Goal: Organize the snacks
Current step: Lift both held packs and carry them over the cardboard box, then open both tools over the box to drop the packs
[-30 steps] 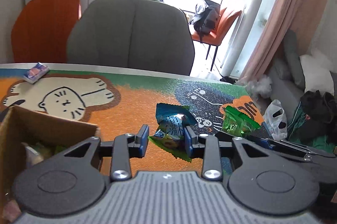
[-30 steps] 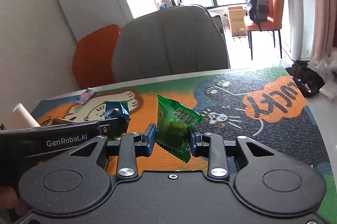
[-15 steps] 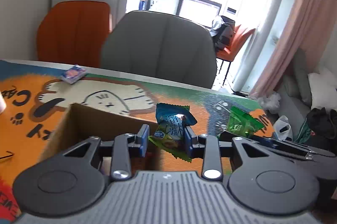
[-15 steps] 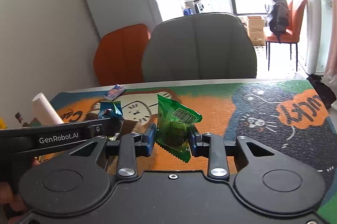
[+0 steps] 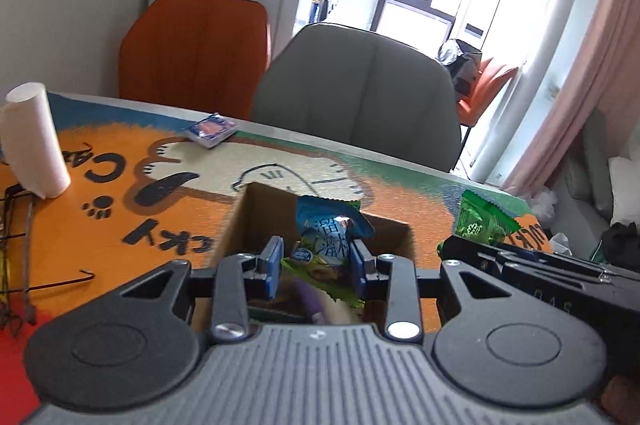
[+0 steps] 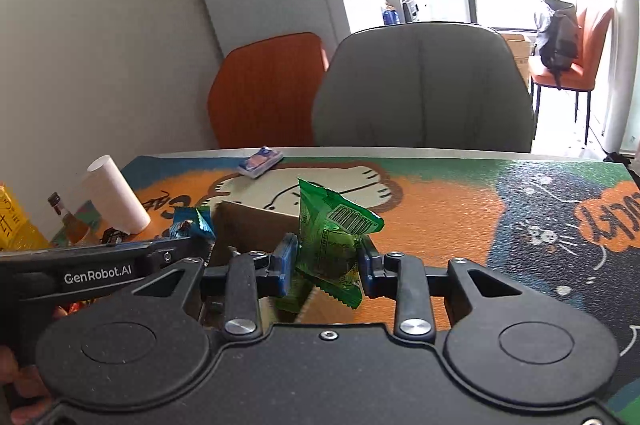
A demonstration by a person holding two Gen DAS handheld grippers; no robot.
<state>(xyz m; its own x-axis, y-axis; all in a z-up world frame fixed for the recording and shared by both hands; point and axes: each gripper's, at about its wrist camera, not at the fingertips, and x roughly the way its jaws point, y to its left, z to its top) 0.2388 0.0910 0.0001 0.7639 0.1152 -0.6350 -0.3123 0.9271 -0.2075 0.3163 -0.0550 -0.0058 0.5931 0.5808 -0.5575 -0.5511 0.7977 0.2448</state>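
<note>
My left gripper (image 5: 318,267) is shut on a blue and green snack packet (image 5: 330,237) and hangs over the open cardboard box (image 5: 264,203), which holds other wrappers. My right gripper (image 6: 327,267) is shut on a green snack packet (image 6: 334,237) with a barcode, above the box's right rim (image 6: 256,215). In the left wrist view the green packet (image 5: 480,223) shows to the right, held by the other gripper. In the right wrist view the blue packet (image 6: 192,223) shows at left, beside the left tool.
A small blue and pink packet (image 5: 211,129) lies near the table's far edge. A white roll (image 5: 34,141) stands at the left, with a bottle (image 6: 66,217) and a yellow pack (image 6: 14,221) beside it. Orange (image 6: 266,89) and grey (image 6: 420,89) chairs stand behind the cartoon-cat table mat (image 6: 460,209).
Both grippers have carried their packets leftward across the table, from over the mat to over the cardboard box. The white roll has come into view.
</note>
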